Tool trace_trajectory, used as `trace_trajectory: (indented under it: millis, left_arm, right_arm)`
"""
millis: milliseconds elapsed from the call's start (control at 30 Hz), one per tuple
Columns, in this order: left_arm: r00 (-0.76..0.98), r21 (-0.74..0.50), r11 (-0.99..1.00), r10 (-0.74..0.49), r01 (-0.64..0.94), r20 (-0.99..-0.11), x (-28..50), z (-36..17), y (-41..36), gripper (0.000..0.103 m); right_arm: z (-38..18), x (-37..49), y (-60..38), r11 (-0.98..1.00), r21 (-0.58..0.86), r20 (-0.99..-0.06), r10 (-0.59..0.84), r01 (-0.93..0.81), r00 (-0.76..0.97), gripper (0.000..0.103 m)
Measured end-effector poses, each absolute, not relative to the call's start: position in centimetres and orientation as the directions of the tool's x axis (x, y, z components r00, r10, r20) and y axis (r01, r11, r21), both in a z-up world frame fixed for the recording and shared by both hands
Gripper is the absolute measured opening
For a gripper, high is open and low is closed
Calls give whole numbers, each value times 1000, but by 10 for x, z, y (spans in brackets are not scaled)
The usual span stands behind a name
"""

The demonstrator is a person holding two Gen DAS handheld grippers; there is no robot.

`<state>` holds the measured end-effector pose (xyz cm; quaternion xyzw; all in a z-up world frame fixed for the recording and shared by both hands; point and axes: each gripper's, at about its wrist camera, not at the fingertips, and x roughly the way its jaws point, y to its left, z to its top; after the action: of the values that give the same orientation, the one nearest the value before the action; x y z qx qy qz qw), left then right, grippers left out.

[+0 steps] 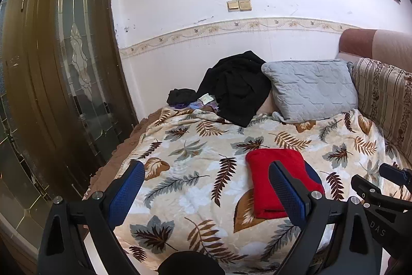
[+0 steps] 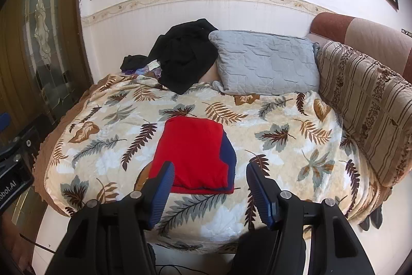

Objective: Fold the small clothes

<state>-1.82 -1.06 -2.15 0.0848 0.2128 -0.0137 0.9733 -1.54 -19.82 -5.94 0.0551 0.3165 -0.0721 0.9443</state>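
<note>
Both your claws stand wide with nothing between the pads: the left gripper (image 1: 206,187) and the right gripper (image 2: 209,187) hang above the near edge of the leaf-print blanket (image 2: 283,120), touching no cloth. Your folded red garment (image 2: 193,151) lies flat mid-bed, a navy layer showing along its right side, long axis running from you toward the wall. Your left view alone shows the glass-panelled door (image 1: 77,63) fully; your right view shows more of the striped cushion (image 2: 365,110).
</note>
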Motion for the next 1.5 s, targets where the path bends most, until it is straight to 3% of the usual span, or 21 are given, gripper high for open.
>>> trace_trajectory:
  millis: [1500]
  left_arm:
    - [910,109,989,-48,102,-412,-7,-7,1,97]
  right_arm:
    - [-60,20,-189,992,-13,-616,-107,126,780,63]
